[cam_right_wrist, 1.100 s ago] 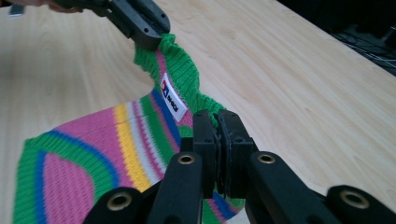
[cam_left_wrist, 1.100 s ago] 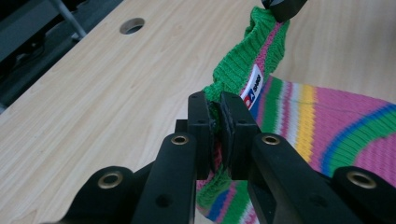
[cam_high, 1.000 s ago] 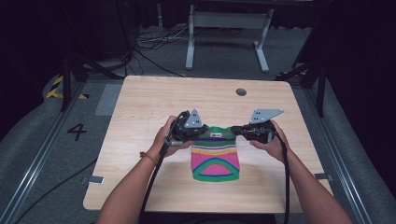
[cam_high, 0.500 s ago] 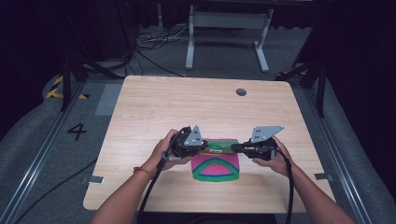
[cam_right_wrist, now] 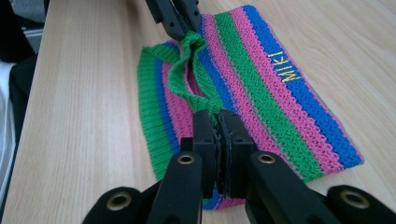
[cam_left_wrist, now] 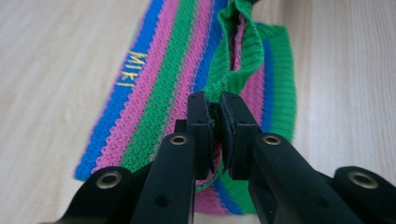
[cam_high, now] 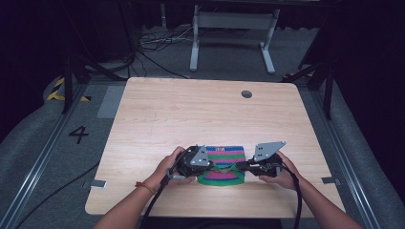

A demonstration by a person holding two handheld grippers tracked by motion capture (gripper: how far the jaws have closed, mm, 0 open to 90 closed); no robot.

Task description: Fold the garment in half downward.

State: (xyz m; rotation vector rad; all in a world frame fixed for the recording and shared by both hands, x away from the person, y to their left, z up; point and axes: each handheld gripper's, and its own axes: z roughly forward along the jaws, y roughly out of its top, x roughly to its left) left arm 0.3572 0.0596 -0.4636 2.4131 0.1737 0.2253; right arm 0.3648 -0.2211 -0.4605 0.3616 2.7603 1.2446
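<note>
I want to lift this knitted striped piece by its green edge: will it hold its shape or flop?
Probably flop: the knitted piece bunches where the right gripper and left gripper pinch its green edge. It looks light, unlikely to slip.

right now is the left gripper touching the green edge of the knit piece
Touching. The left gripper view shows the left gripper with its jaws clamped on the green edge of the striped knit piece.

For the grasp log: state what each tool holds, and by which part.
Both hold the striped pink, green and blue knitted garment: left tool and right tool are each shut on its green ribbed edge band.
</note>
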